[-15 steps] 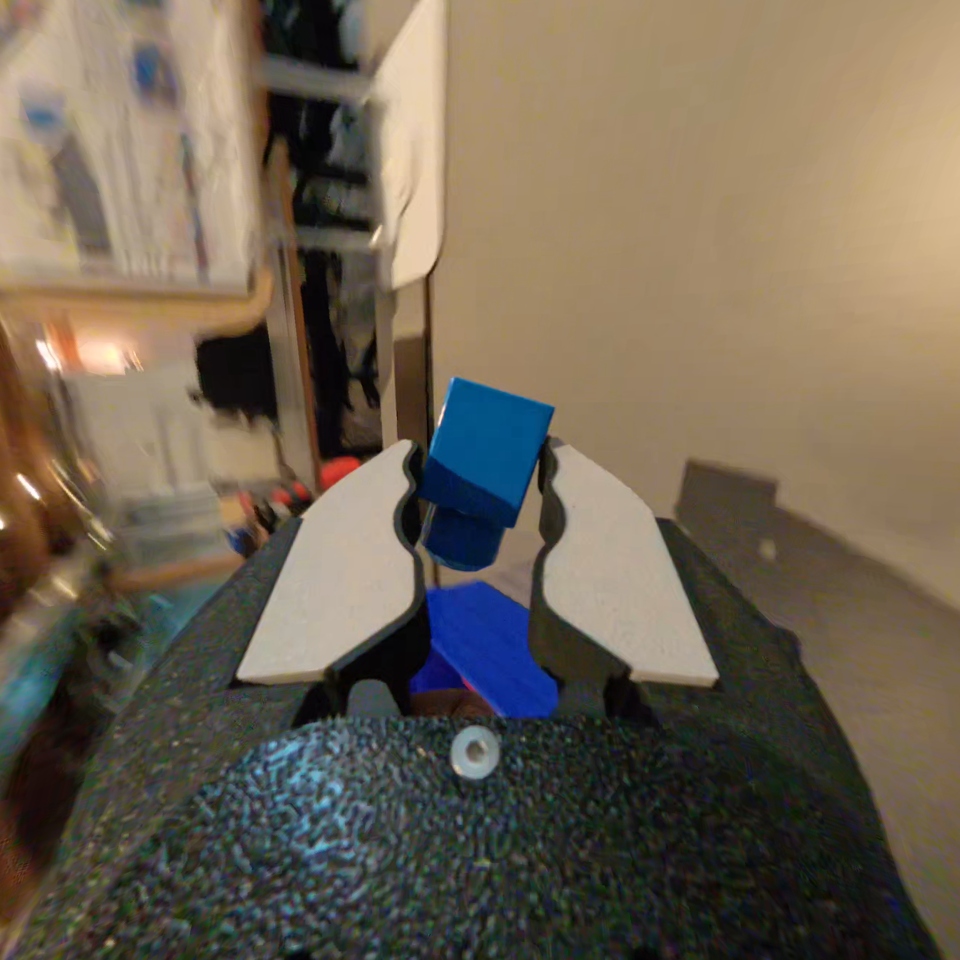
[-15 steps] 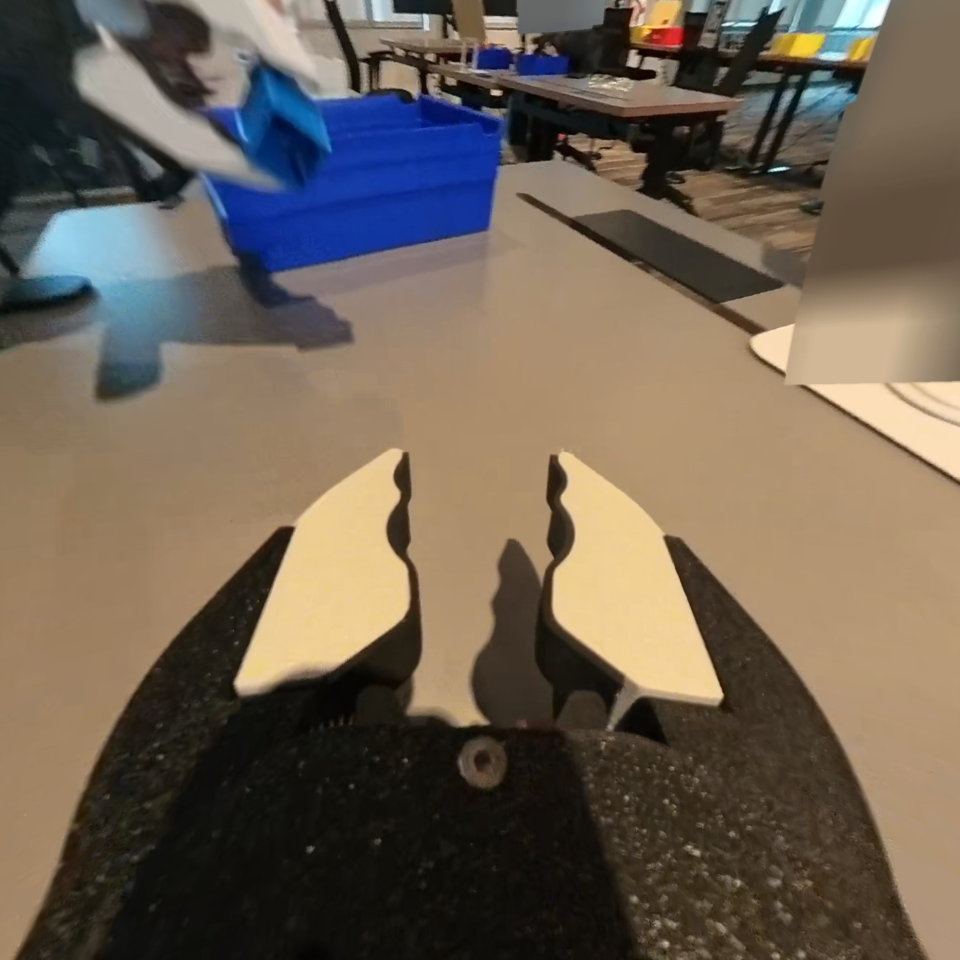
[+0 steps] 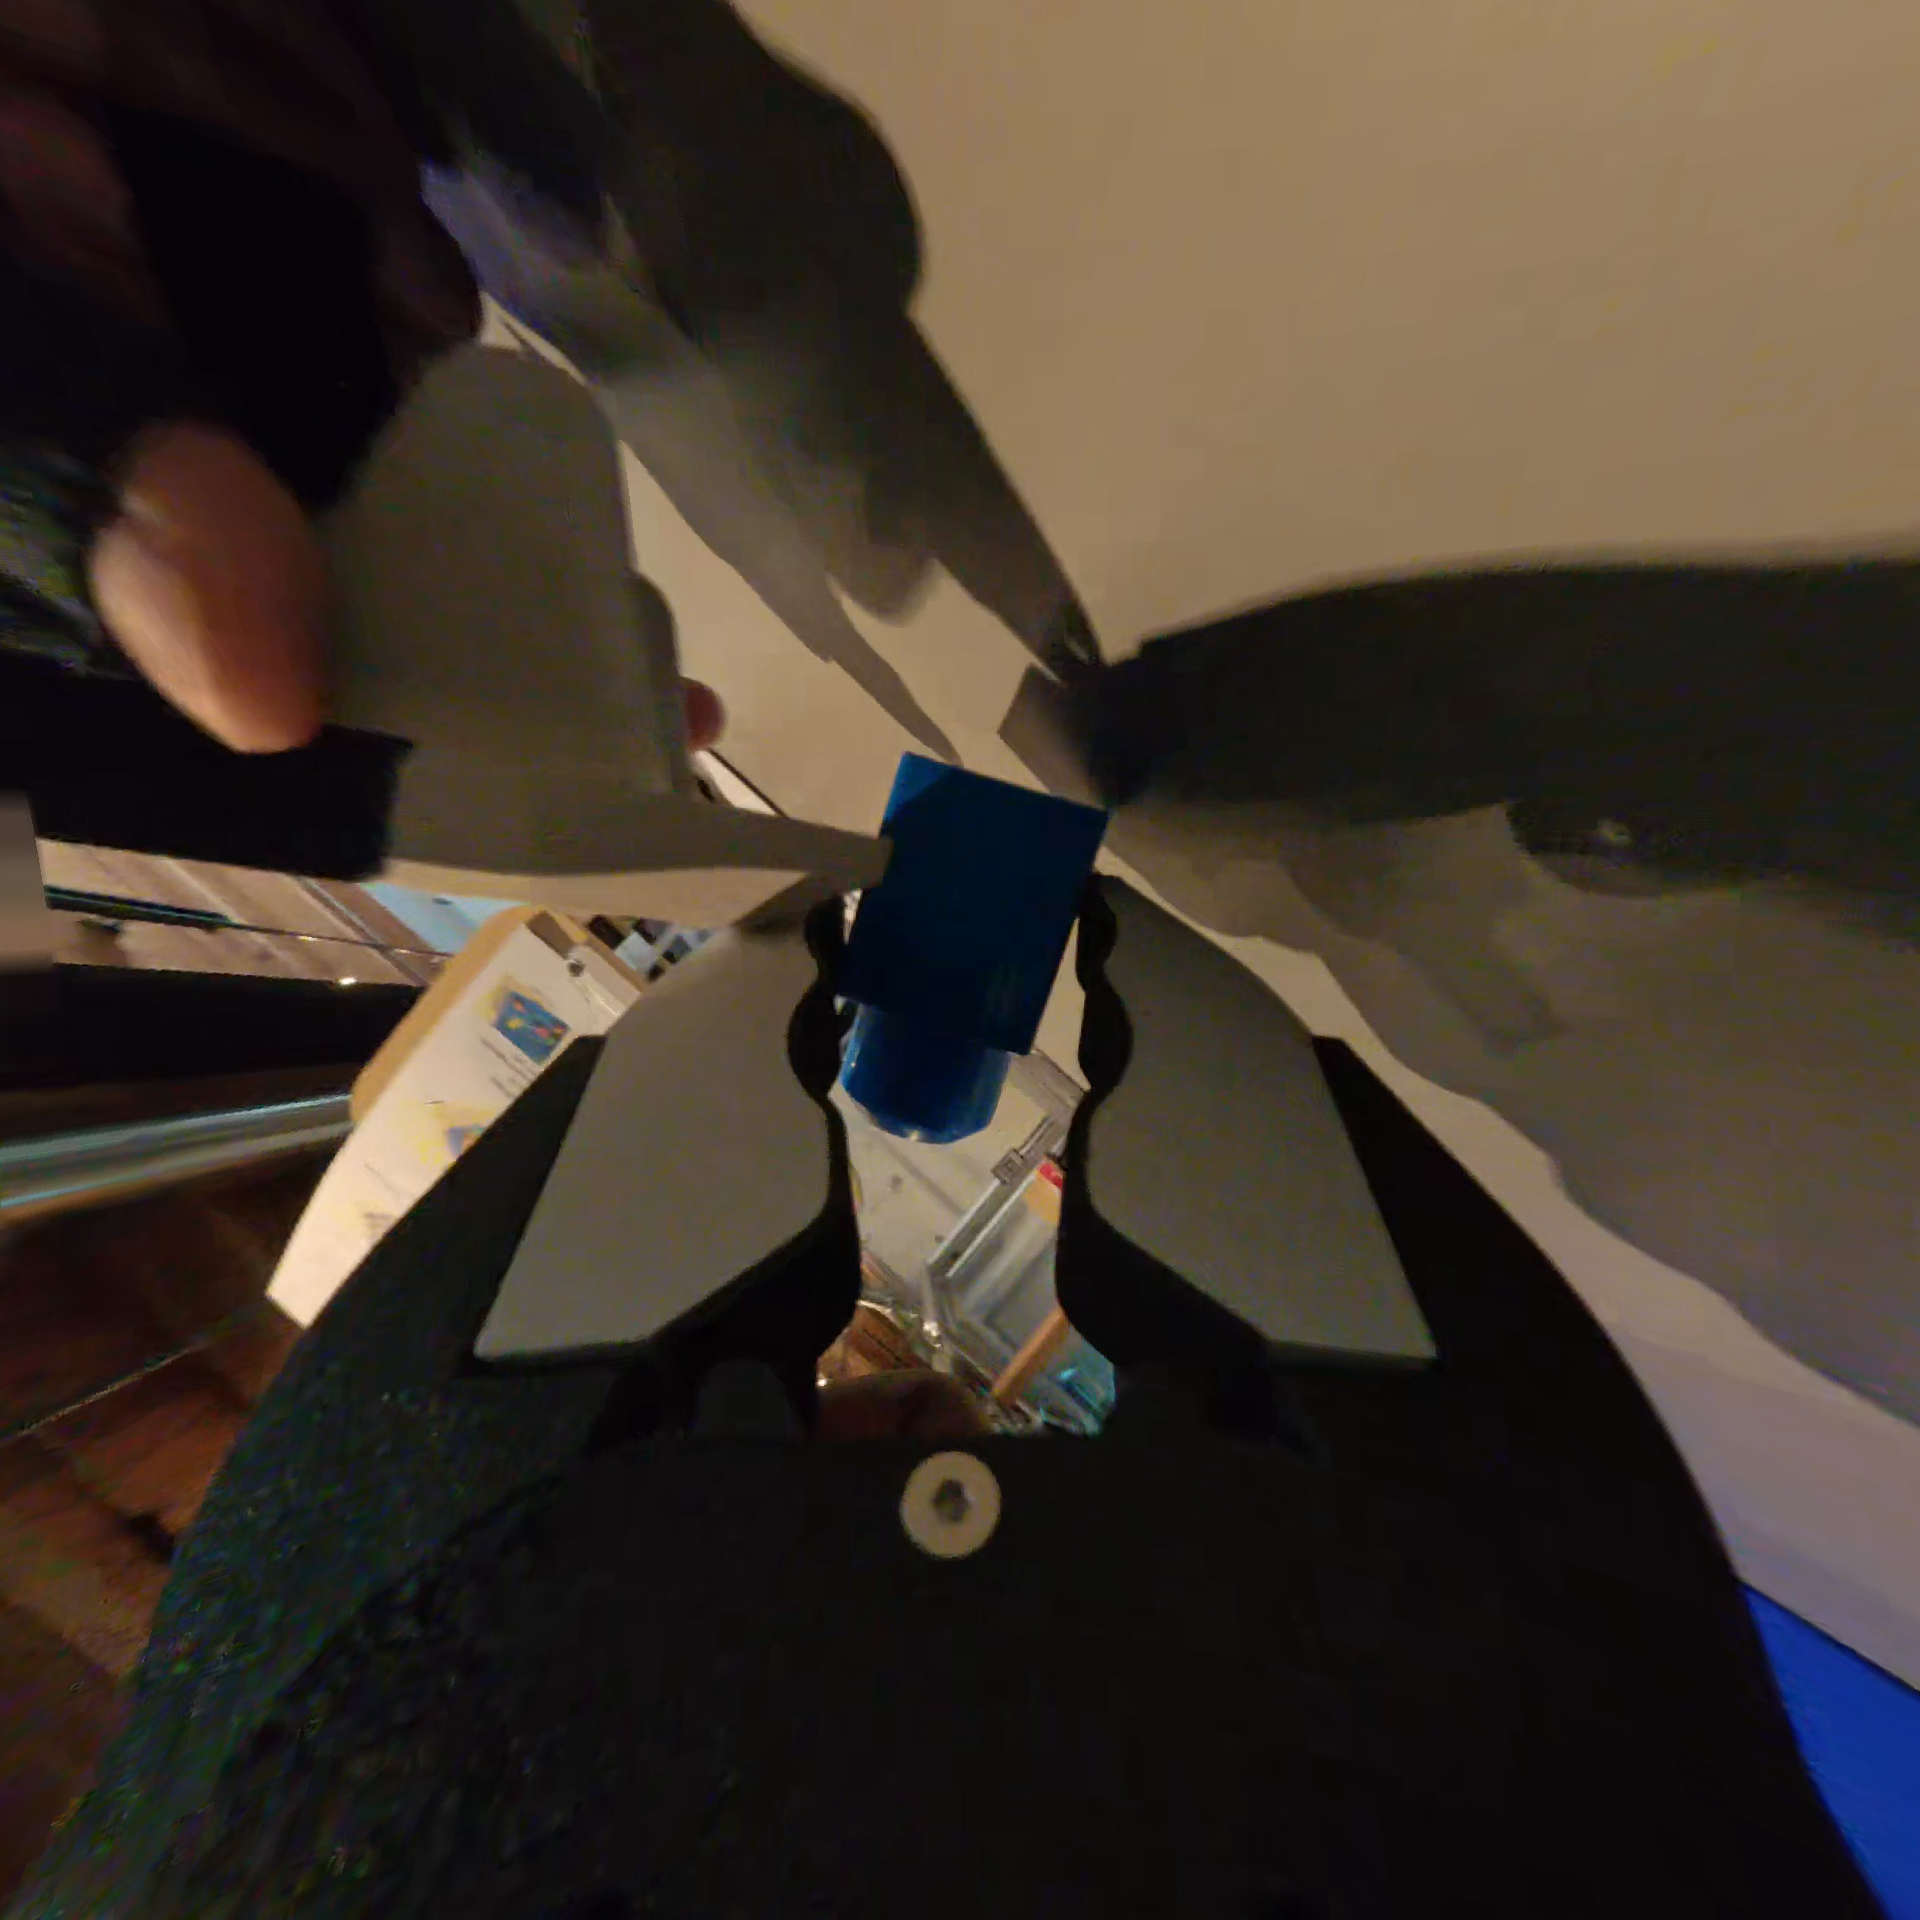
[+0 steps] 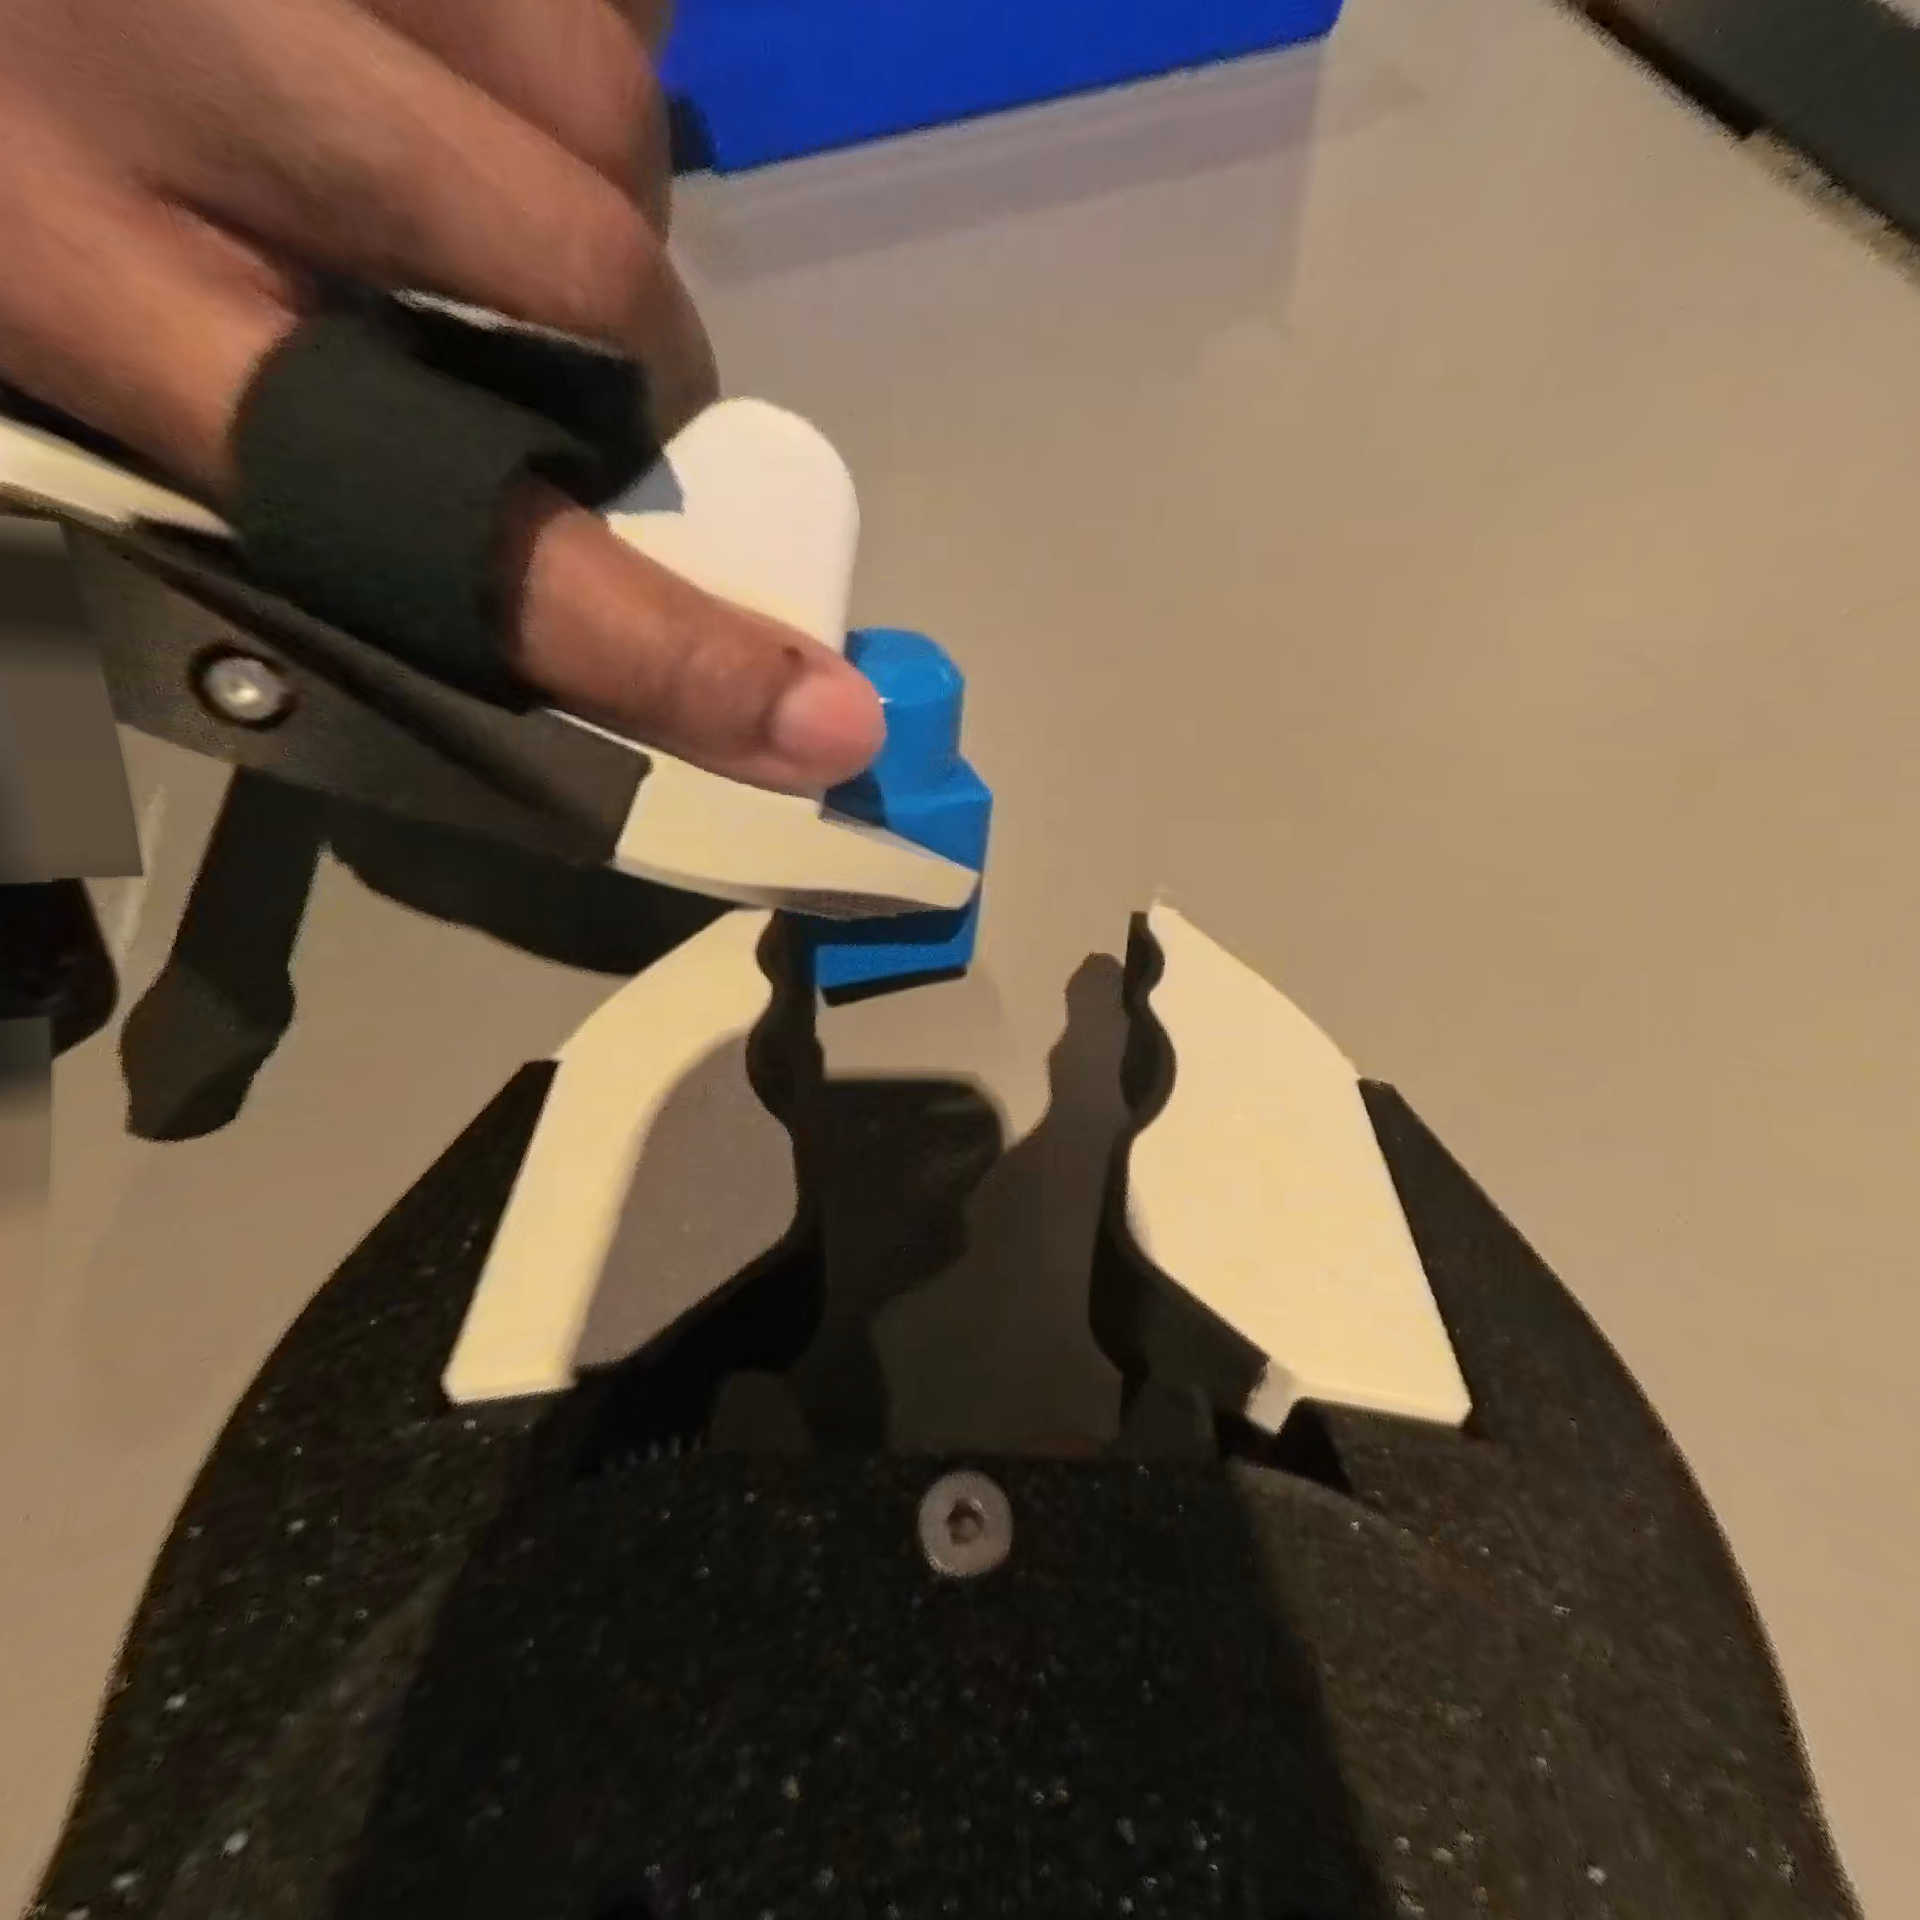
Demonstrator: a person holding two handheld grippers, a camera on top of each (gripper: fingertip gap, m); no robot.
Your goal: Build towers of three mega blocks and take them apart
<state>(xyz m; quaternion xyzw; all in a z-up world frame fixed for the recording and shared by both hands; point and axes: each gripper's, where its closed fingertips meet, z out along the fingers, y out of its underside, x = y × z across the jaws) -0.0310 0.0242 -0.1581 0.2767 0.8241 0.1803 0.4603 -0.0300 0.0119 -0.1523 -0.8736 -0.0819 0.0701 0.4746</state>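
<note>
left gripper (image 3: 956, 925): pinching the blue mega block (image 3: 971, 904) between its fingertips, up off the table (image 4: 1455, 623)
blue mega block: 1 stud, tilted, sitting right at the tips of the right gripper (image 4: 961, 935)
right gripper: spread wide, nothing in it, left fingertip just beside the block
hand (image 4: 343, 239): wrapped round the left gripper, 1 finger reaching the block's stud
blue bin (image 4: 987, 73): far edge of the table

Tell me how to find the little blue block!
Start at the wide grey table with the big blue plastic bin at its far edge. Nearer, the left gripper pinches a small blue plastic block. One round stud on top sets it apart from the bin.
</note>
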